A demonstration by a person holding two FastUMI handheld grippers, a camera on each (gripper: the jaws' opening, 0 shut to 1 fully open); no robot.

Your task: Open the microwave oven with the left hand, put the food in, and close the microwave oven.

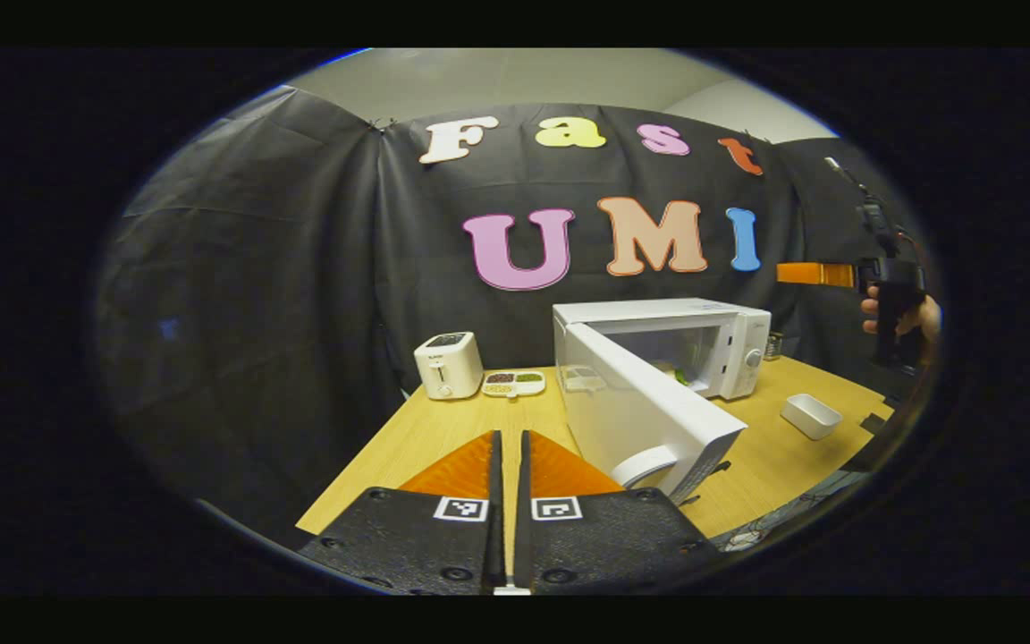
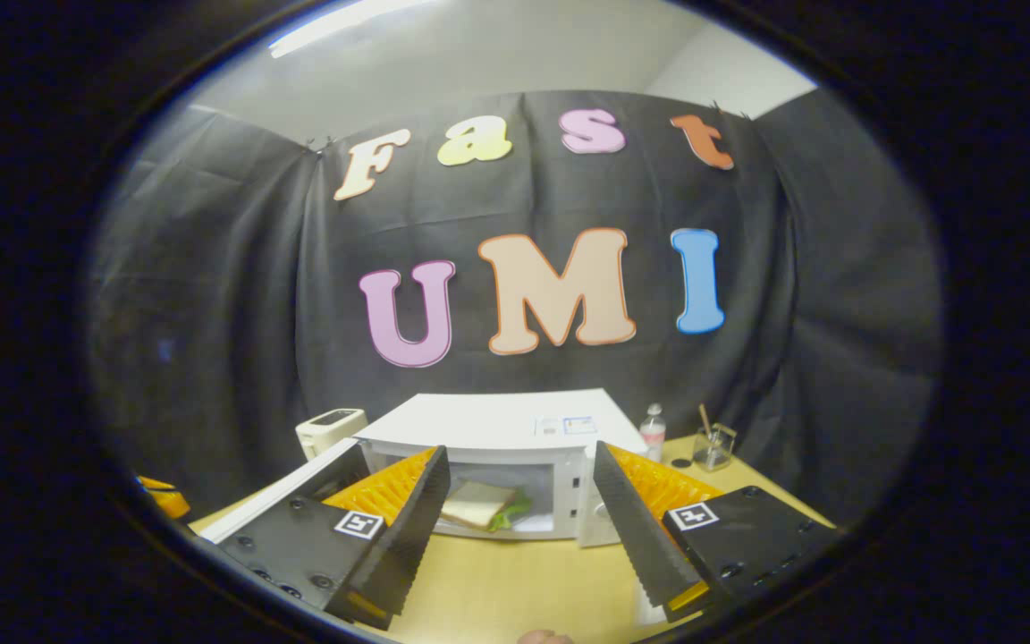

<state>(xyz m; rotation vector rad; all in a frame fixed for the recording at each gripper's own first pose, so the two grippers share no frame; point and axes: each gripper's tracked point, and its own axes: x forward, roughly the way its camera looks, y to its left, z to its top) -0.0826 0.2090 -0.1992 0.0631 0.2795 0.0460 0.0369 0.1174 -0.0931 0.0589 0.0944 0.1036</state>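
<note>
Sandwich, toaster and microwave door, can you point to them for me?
sandwich (image 2: 477, 506), right gripper view, on the top bread slice inside the microwave.
toaster (image 1: 449, 365), left gripper view, on its front face.
microwave door (image 1: 649, 413), left gripper view, on the open door's white panel.

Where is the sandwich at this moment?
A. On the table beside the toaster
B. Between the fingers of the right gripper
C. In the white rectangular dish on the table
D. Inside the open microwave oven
D: in the right gripper view the sandwich lies in the cavity of the microwave oven, whose door stands open.
</note>
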